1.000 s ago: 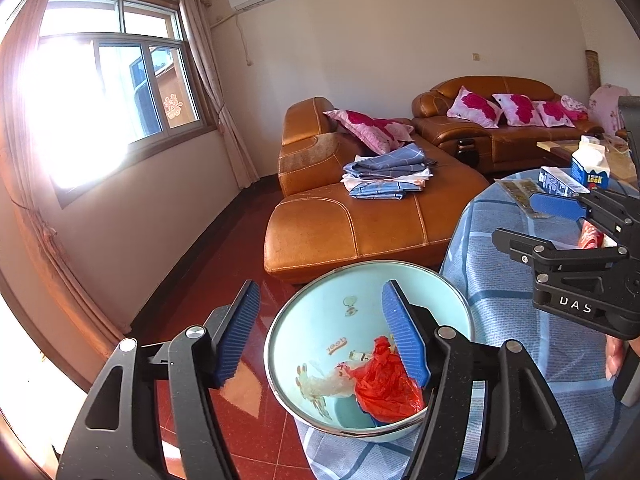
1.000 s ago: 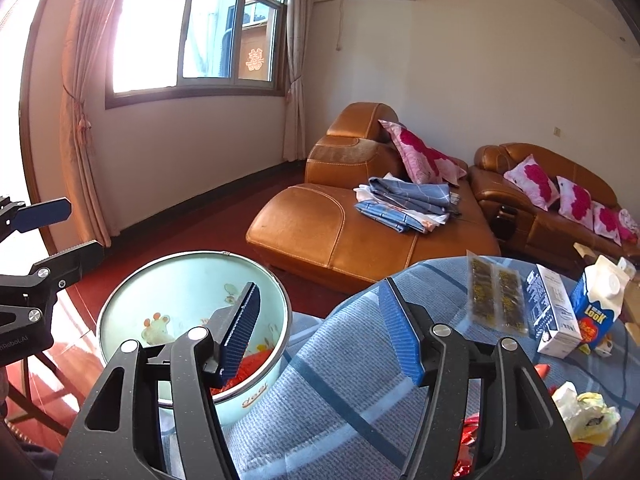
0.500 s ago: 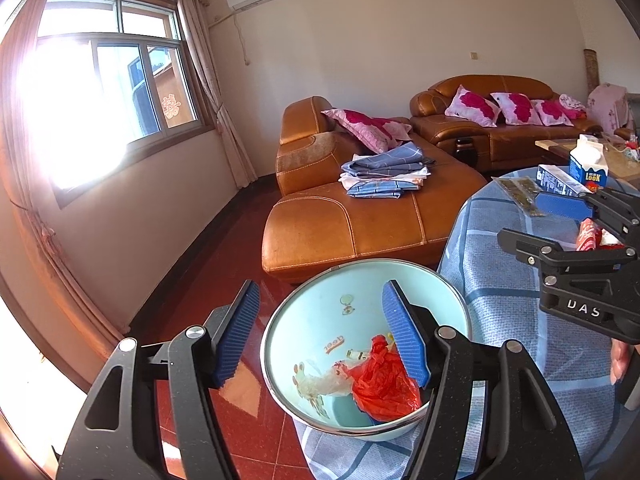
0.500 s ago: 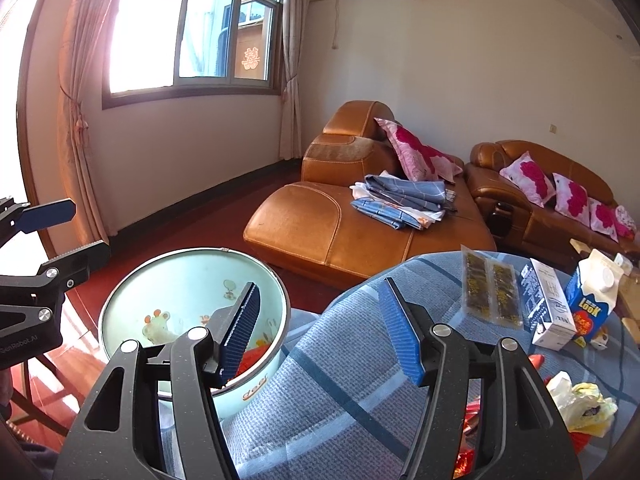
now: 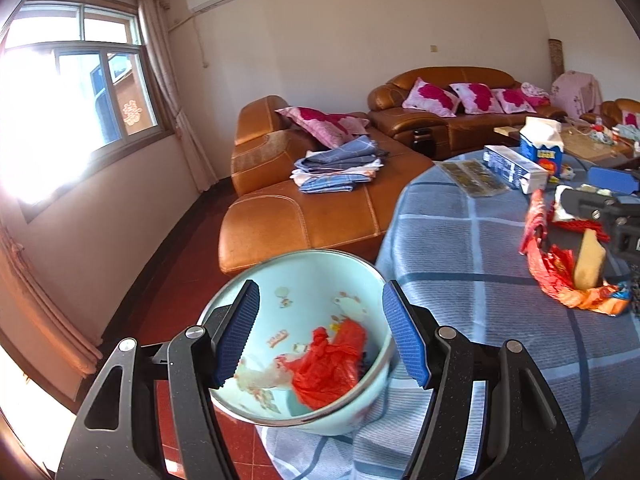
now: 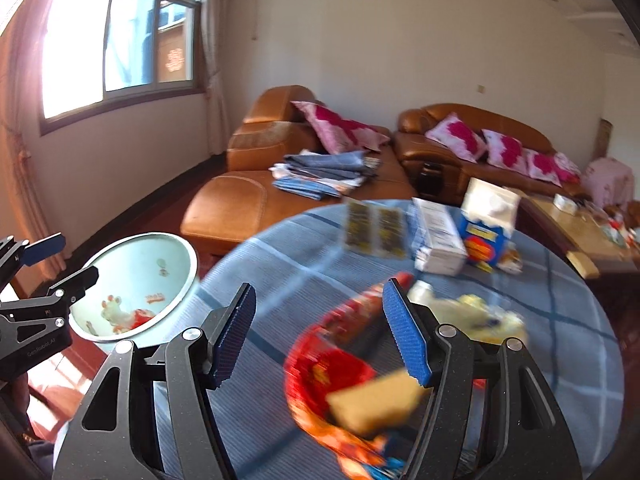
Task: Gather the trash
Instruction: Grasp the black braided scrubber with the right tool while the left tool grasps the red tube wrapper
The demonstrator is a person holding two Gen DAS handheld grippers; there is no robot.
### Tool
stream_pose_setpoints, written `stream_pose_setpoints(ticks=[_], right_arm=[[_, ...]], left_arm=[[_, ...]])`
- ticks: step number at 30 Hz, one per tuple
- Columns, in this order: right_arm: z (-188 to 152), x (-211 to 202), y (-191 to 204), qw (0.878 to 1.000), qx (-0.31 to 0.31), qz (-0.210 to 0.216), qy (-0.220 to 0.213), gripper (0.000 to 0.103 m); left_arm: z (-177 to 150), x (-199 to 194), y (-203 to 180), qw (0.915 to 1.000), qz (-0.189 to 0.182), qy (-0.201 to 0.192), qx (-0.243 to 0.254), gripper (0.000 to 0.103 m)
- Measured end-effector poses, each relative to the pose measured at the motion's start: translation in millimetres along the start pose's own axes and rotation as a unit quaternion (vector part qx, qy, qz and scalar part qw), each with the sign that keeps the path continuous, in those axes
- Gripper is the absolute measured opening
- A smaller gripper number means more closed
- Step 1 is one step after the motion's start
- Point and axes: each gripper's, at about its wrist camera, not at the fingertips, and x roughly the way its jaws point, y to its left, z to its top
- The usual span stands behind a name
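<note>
- The left tongs [image 5: 320, 332] stand released: the basin's near rim sits between the blue pads [image 5: 236, 340], but I cannot tell whether either pad touches it.
- That pale blue basin [image 5: 320, 268] perches at the bench's edge, at about 9 o'clock of the round top, and holds a crumpled red bag [image 5: 328, 364].
- The right tongs [image 6: 318, 330] are opening, with nothing pressed between the pads; they hang over the litter heap near the middle of the bench [image 6: 280, 272], which wears a blue checked cloth.
- Straight below them, blurred, lies a red wrapper [image 6: 320, 364] with a yellow sponge-like block [image 6: 372, 400] on it; a long red packet [image 6: 360, 312] stretches off towards 1 o'clock.
- At 3 o'clock of the wrapper lies crumpled pale plastic [image 6: 472, 312].
- Towards 12 o'clock, at the far rim, come twin clear sachets [image 6: 374, 230], a white box [image 6: 438, 240] on its side and an upright blue-and-white carton [image 6: 486, 228], side by side.
- Past the bench stands a brown leather sofa [image 6: 240, 200] carrying folded blue cloths [image 6: 320, 176] and pink pillows [image 6: 340, 126].
</note>
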Motion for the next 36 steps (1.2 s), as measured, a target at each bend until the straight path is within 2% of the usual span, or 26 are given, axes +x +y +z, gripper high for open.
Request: stream_pose_setpoints(ticks=[10,14,18,23,25,27,28,30,32,36], right_arm=[[-44,-34,-73,0.991,0.083,-0.093,0.041,0.069],[-63,-37,-84,0.986,0.108,-0.110,0.063,0.069],[-72,-33,-88,0.982,0.121,-0.117,0.083,0.069],[-80,-29,-85,0.980,0.131,-0.106,0.101,0.067],[-84,-26,-84,0.980,0.140,-0.091,0.111,0.057],[-87,-23,-83,0.979,0.144,-0.077,0.122,0.041],[-89,-23,-82,0.979,0.146,-0.065,0.126,0.036],[-90,-24,-80,0.980,0.144,-0.051,0.126,0.021],[-88,-30,-80,0.982,0.143,-0.043,0.116,0.010],[-79,-46,-79,0.987,0.121,-0.054,0.086,0.008]], left_arm=[[-6,-4,-34,0.9988,-0.046,0.001,0.019,0.064],[-8,-4,-39,0.9986,-0.050,0.000,0.020,0.069],[-7,-1,-45,0.9980,-0.060,0.002,0.019,0.069],[-3,-1,-55,0.9968,-0.077,-0.001,0.020,0.071],[-1,-1,-59,0.9963,-0.083,-0.003,0.021,0.074],[1,0,-62,0.9958,-0.089,-0.003,0.022,0.075],[1,0,-63,0.9955,-0.092,-0.003,0.021,0.075],[3,0,-67,0.9947,-0.100,-0.002,0.022,0.075],[5,-2,-71,0.9940,-0.107,-0.004,0.024,0.075],[7,-3,-83,0.9928,-0.114,-0.006,0.037,0.075]])
